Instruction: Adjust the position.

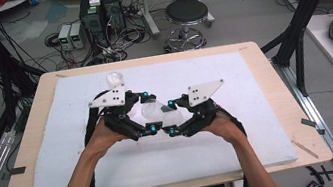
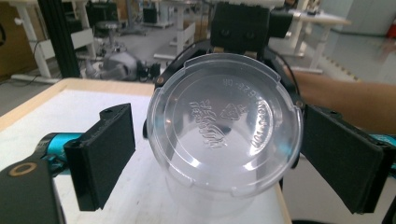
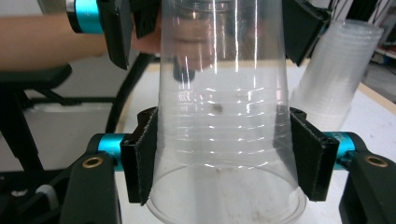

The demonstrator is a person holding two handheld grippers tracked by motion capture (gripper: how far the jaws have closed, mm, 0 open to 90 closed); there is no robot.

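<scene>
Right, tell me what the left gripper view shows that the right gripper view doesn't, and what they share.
Left gripper view alone: the embossed round base of the clear plastic cup, with the left gripper standing open, its pads off the cup.
Right gripper view alone: the cup's ribbed side wall, the right gripper shut on it, and a stack of clear plastic cups behind.
Both: the same cup, the white foam mat and the other gripper.

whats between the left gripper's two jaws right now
The clear plastic cup, base toward the camera in the left gripper view. The left gripper stands open around it, gaps either side; the right gripper clamps it.
</scene>
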